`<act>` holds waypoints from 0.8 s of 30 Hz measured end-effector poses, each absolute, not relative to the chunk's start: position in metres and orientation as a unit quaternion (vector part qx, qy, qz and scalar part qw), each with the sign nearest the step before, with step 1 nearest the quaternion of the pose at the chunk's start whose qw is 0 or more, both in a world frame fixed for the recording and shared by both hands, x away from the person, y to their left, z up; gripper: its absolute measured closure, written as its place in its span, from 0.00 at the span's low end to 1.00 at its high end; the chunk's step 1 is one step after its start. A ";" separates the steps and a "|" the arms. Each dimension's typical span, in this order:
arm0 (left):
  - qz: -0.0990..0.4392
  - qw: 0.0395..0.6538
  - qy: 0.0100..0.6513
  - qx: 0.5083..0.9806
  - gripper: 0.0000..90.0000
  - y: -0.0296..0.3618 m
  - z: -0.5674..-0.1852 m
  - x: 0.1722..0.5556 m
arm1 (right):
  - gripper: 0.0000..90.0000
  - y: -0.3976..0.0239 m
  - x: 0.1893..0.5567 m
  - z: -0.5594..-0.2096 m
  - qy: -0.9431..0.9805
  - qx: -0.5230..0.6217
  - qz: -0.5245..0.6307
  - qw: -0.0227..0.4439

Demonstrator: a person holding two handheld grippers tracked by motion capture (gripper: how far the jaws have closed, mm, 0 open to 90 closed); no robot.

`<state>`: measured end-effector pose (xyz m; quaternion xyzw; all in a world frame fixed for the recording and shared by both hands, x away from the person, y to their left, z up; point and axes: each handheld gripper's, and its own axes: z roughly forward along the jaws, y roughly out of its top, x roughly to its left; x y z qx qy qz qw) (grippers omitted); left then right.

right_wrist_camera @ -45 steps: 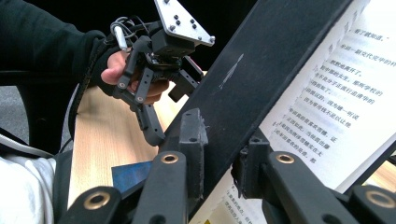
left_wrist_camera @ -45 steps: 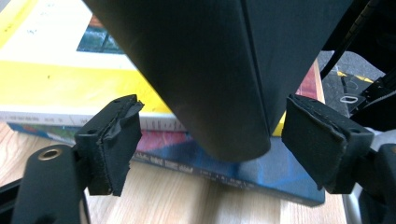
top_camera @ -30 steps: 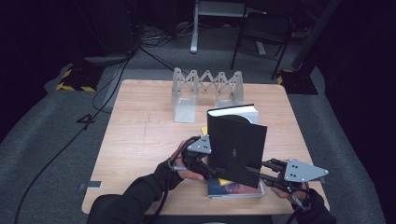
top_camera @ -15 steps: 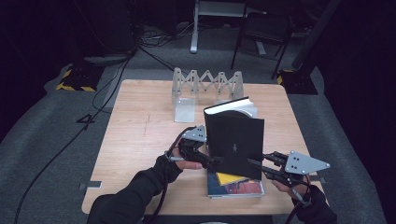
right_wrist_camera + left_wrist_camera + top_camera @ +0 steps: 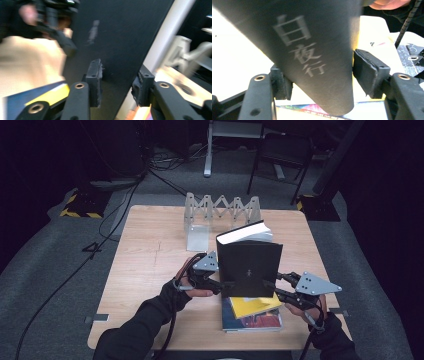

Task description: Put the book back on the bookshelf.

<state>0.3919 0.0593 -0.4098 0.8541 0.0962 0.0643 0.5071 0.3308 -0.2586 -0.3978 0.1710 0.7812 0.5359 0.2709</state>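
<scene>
Jaws of the left gripper (image 5: 218, 285) have just been closing around the spine of the black book (image 5: 249, 262); one pad stands a little off it, so no firm grip yet. Jaws of the right gripper (image 5: 270, 287) have just been opening, with the book's other edge between them. The book stands upright, long axis vertical, above the colourful books (image 5: 252, 315) on the table (image 5: 150, 245).

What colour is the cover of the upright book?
Black hardcover book, seen best in the high view.
</scene>
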 end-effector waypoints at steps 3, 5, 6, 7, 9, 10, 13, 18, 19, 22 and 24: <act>0.068 0.512 0.082 0.852 0.50 0.057 -0.408 0.388 | 0.68 -0.266 0.334 -0.398 0.774 0.187 0.543 0.267; 0.070 0.514 0.075 0.852 0.55 0.056 -0.407 0.385 | 0.69 -0.266 0.334 -0.398 0.773 0.188 0.544 0.268; 0.076 0.513 0.077 0.852 0.55 0.055 -0.406 0.384 | 0.69 -0.265 0.333 -0.398 0.773 0.185 0.544 0.269; 0.073 0.516 0.085 0.849 0.55 0.055 -0.407 0.385 | 0.69 -0.264 0.332 -0.397 0.775 0.188 0.536 0.278; 0.067 0.522 0.094 0.845 0.55 0.056 -0.408 0.386 | 0.64 -0.262 0.332 -0.397 0.773 0.193 0.531 0.287; 0.071 0.523 0.095 0.844 0.55 0.056 -0.408 0.385 | 0.64 -0.261 0.332 -0.397 0.771 0.197 0.533 0.286; 0.079 0.536 0.106 0.834 0.54 0.054 -0.411 0.382 | 0.63 -0.260 0.333 -0.398 0.770 0.200 0.533 0.289; 0.087 0.556 0.120 0.818 0.53 0.051 -0.415 0.380 | 0.65 -0.261 0.334 -0.399 0.769 0.205 0.532 0.290; 0.086 0.560 0.121 0.815 0.53 0.050 -0.415 0.380 | 0.65 -0.262 0.334 -0.398 0.769 0.205 0.532 0.288; 0.091 0.571 0.119 0.807 0.51 0.044 -0.412 0.381 | 0.66 -0.262 0.334 -0.399 0.767 0.205 0.537 0.285; 0.093 0.574 0.118 0.805 0.51 0.041 -0.411 0.381 | 0.66 -0.263 0.334 -0.398 0.768 0.204 0.536 0.284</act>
